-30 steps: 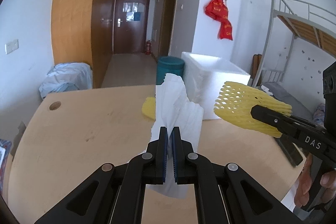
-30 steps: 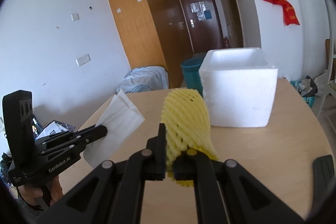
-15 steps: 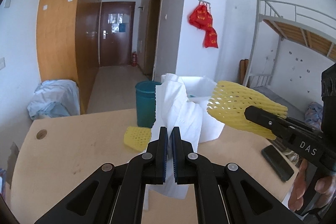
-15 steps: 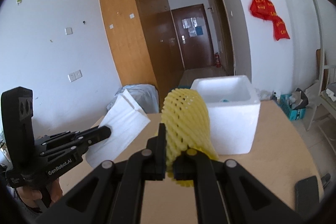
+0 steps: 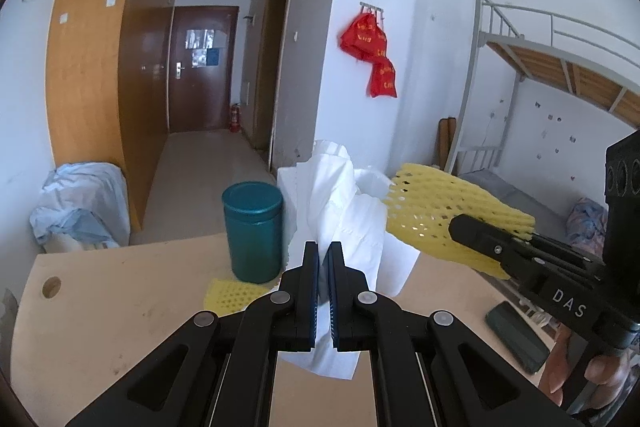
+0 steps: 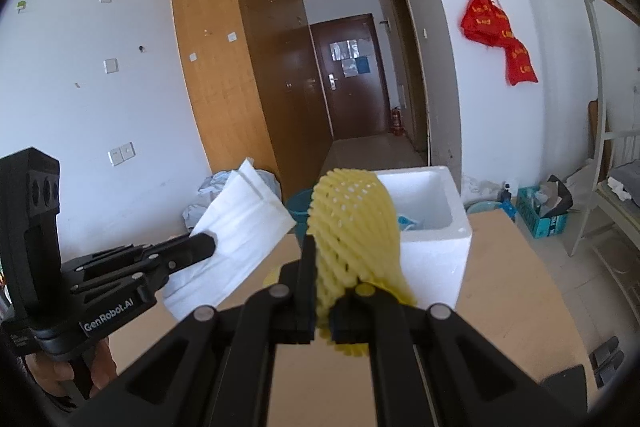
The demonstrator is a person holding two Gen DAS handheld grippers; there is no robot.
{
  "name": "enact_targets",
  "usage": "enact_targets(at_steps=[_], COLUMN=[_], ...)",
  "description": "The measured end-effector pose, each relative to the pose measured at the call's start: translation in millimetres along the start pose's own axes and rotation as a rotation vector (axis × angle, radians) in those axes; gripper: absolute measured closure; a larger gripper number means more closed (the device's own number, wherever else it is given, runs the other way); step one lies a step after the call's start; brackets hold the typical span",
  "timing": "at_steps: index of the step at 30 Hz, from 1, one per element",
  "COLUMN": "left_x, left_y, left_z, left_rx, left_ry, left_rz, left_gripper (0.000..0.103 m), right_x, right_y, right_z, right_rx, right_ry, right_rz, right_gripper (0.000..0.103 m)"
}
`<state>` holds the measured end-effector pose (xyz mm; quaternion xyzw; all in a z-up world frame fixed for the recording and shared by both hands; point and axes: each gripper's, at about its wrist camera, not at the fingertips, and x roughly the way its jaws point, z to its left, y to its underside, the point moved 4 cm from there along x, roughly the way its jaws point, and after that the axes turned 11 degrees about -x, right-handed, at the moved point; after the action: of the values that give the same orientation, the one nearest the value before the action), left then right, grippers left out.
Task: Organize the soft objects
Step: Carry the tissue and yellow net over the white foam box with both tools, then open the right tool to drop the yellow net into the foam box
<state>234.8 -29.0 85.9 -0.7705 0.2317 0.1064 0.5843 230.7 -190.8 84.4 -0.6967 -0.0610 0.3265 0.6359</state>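
left gripper (image 5: 324,255) is pinching white foam sheet (image 5: 344,211), holding it up above wooden table (image 5: 120,303) | right gripper (image 6: 324,259) is clamping yellow foam net (image 6: 352,223) in the air | second yellow net (image 5: 232,295) is lying by teal bin (image 5: 252,231) | open white foam box (image 6: 432,215) is sitting beyond

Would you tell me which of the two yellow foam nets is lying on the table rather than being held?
The smaller net beside the teal can lies on the table; the other net is clamped in the right hand-held gripper, up in the air.
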Motion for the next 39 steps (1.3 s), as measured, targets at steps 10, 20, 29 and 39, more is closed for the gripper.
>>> enact_targets(at_steps=[10,20,29,39], left_x=[17.4,23.9,32.5,35.1], left_y=[-22.7,-29.1,-30.8,-37.7], left_z=[-4.0,12.5,18.2,25.8], left_rx=[0.006,-0.031,-0.04,-0.058], left_ry=[0.01,-0.021,-0.045,-0.071], left_rz=[-0.043,-0.051,-0.032,-0.041], left_gripper=[0.098,0.098,0.098,0.098], right_x=[14.6,51.4,78.8,100.9], right_y=[-18.0,-20.6,-14.3,-12.4], right_z=[-8.3,-19.4,-27.2,-34.0], right_rx=[-0.035,-0.031,-0.015,-0.007], right_ry=[0.049,0.045,0.054,0.073], right_rz=[-0.007,0.055,0.134,0.177], right_gripper=[0.096,0.096,0.096,0.096])
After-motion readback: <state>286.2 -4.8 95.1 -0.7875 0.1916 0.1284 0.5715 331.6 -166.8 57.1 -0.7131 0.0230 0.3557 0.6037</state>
